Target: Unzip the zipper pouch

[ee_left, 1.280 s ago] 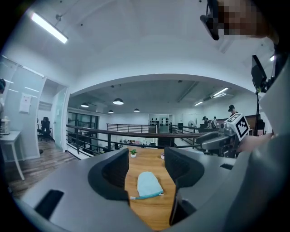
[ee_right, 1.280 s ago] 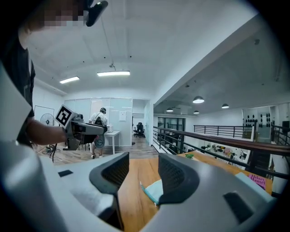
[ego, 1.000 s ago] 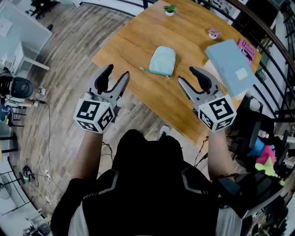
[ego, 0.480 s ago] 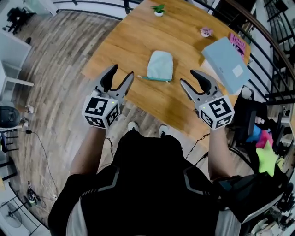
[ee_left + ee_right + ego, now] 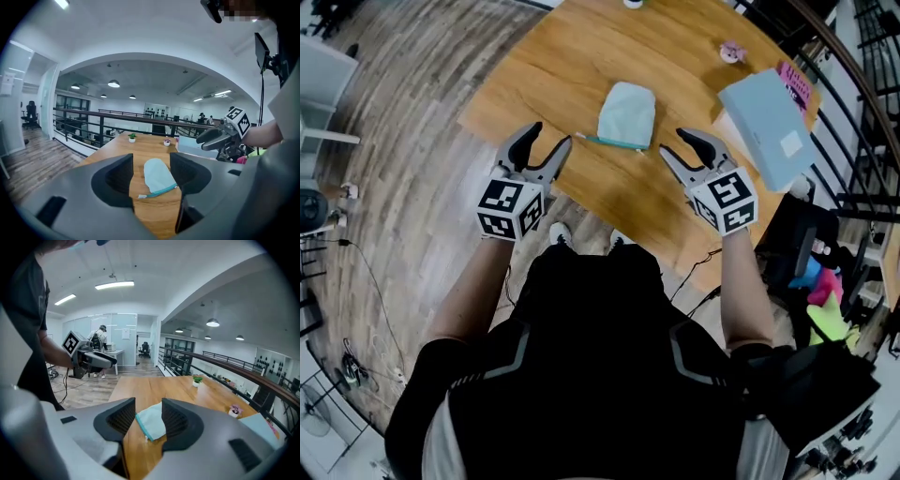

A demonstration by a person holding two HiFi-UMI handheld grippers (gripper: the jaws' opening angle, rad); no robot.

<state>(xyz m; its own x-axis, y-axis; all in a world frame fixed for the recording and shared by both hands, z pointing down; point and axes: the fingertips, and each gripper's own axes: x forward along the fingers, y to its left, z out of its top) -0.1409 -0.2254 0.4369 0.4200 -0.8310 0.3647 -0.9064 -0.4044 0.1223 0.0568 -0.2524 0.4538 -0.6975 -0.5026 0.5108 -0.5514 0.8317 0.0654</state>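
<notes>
A pale blue-green zipper pouch (image 5: pixel 627 112) lies flat on the wooden table (image 5: pixel 553 66), its teal zipper (image 5: pixel 614 142) running along the near edge. My left gripper (image 5: pixel 548 138) is open and held in the air, short of the pouch's left end and over the table's near edge. My right gripper (image 5: pixel 675 143) hovers to the right of the zipper with its jaws closing and nothing between them. In the left gripper view the pouch (image 5: pixel 157 172) shows beyond the gap in the jaws. The right gripper view frames the pouch (image 5: pixel 151 420) the same way.
A light blue book (image 5: pixel 766 127) lies at the table's right, over a pink item (image 5: pixel 800 89). A small pink pot (image 5: pixel 732 52) and a little green plant (image 5: pixel 132 137) stand at the far side. A dark railing (image 5: pixel 853 103) runs close on the right. Wood floor (image 5: pixel 403 141) lies left.
Both grippers have moved forward toward the pouch, and now flank its zipper edge. The right gripper's jaws have narrowed a little. The pouch has not moved.
</notes>
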